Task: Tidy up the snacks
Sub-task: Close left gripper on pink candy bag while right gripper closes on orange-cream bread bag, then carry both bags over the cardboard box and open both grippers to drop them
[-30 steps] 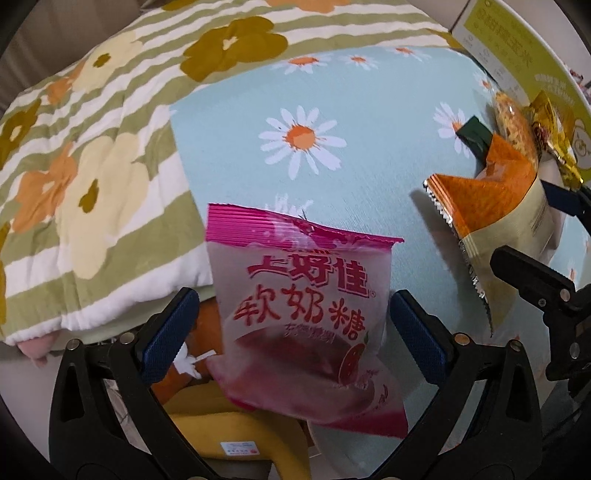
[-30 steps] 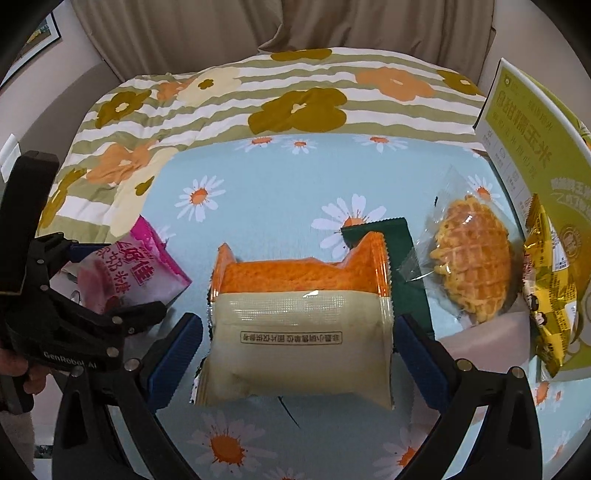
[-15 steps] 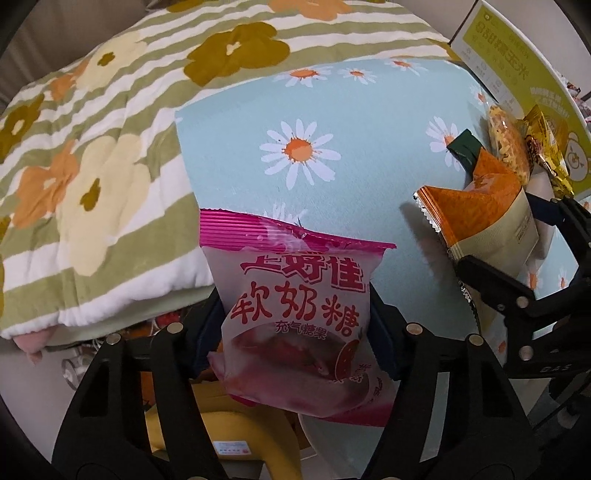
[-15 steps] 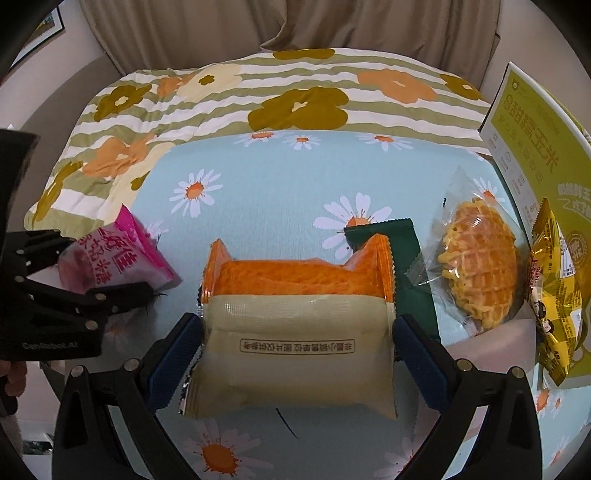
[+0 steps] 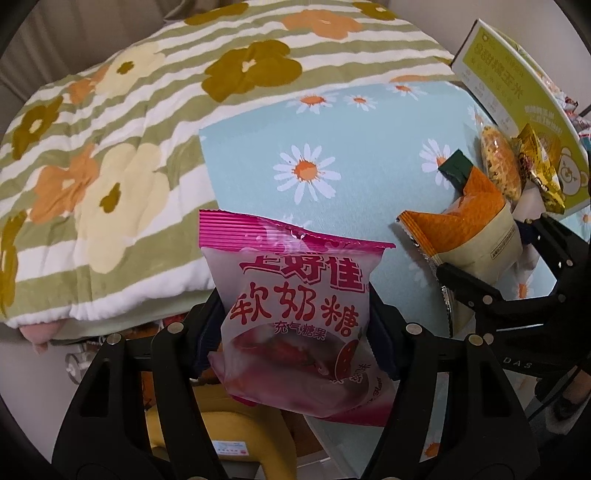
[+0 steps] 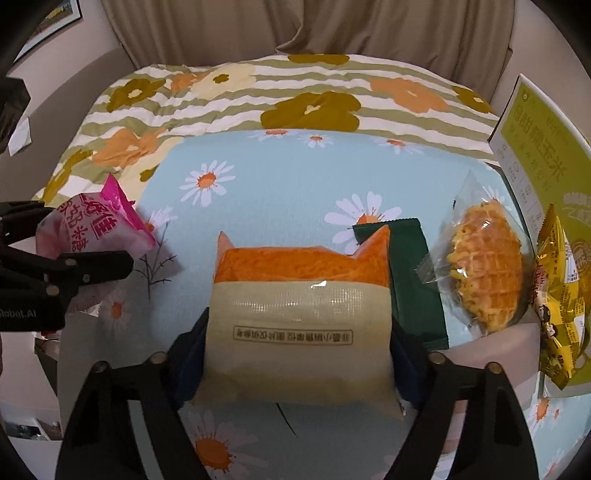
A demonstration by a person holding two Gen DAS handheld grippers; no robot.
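Observation:
My left gripper is shut on a pink candy bag with red Chinese print, held above the left edge of the blue daisy cloth. My right gripper is shut on an orange-and-beige snack packet, held over the cloth's middle. The pink bag also shows at the left of the right wrist view. The orange packet shows at the right of the left wrist view. A dark green packet, a waffle in clear wrap and a yellow packet lie to the right.
A green-and-white box stands at the right edge of the cloth. A striped floral quilt covers the surface behind and to the left. A yellow object sits below the left gripper. Curtains hang at the back.
Both grippers have closed: the left on the pink candy bag, the right on the orange-and-beige packet. Both packets have lifted slightly and sit nearer the cameras.

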